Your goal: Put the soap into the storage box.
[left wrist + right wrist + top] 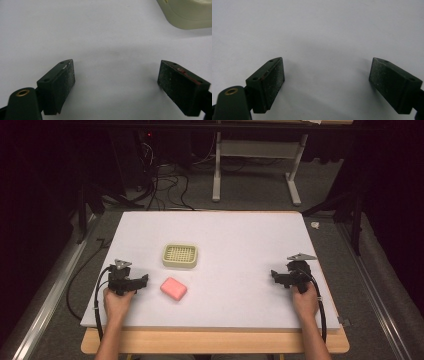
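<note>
Pink soap (pixel 173 288), one (one dish (pixel 180 256), two tools)

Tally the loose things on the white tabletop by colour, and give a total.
Pink: 1, the soap bar
Cream: 1, the slotted soap dish
Total: 2

The soap dish (pixel 180 256) was positioned on the white board (pixel 240 235), left of centre. The soap bar (pixel 173 288) was placed just in front of it, apart from it. The left gripper (pixel 142 280) was located near the soap bar, on its left. The right gripper (pixel 275 275) was located well apart, near the board's right edge.
</note>
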Motion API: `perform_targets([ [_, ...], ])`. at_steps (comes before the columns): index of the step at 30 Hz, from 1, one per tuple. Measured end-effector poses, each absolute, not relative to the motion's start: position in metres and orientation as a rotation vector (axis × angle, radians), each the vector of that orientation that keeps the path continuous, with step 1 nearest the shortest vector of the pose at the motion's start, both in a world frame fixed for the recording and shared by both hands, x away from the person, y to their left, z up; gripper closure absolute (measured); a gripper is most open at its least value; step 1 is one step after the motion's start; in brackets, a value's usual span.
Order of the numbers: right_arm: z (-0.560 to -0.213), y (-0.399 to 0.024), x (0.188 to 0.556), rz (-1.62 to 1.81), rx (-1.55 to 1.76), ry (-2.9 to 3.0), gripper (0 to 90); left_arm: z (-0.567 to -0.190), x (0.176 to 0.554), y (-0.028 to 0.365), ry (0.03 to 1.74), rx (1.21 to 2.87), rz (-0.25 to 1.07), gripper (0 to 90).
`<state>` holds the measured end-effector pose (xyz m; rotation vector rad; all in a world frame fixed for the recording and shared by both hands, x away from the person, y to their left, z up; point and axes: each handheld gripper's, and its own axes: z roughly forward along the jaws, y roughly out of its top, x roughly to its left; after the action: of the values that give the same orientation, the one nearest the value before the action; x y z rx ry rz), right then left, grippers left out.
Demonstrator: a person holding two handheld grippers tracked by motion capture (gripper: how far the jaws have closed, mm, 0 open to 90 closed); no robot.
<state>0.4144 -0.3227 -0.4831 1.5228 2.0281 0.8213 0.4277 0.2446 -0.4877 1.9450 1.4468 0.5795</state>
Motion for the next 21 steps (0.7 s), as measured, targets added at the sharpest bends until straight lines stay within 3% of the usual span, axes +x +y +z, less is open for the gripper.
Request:
perform_targets([
  [21,-0.483,-0.323,0.414,0.821,1.524,2.028,13.5,-0.473,0.415,0.242,1.361,1.925,0.536,13.7],
])
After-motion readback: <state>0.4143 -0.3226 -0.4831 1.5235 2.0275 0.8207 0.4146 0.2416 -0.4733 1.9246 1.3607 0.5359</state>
